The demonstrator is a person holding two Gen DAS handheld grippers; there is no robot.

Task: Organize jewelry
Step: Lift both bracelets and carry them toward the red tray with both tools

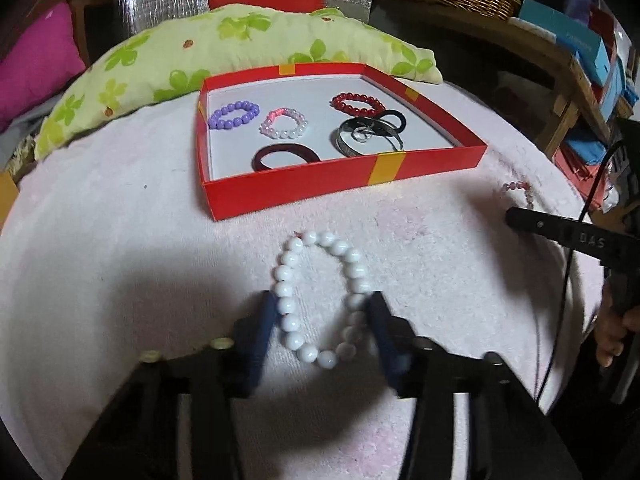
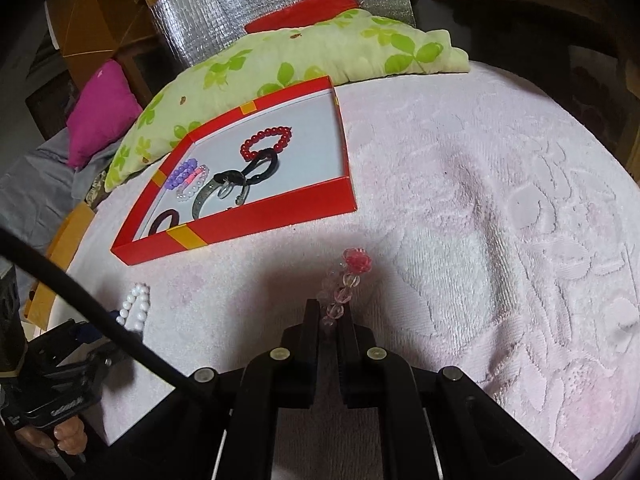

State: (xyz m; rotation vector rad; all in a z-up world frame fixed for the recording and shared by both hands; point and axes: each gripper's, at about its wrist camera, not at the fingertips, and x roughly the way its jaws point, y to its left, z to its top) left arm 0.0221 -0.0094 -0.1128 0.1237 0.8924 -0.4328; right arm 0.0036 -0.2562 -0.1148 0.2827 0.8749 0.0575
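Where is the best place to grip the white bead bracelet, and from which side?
Grip one side strand of the white bead bracelet, probably from above. It lies flat as an open loop on the pink towel, so a finger can enter the hollow middle.

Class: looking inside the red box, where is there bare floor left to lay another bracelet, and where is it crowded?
Bare: the red box floor at its right end, beside the red bracelet. Crowded: from the purple bracelet to the metal bangle.
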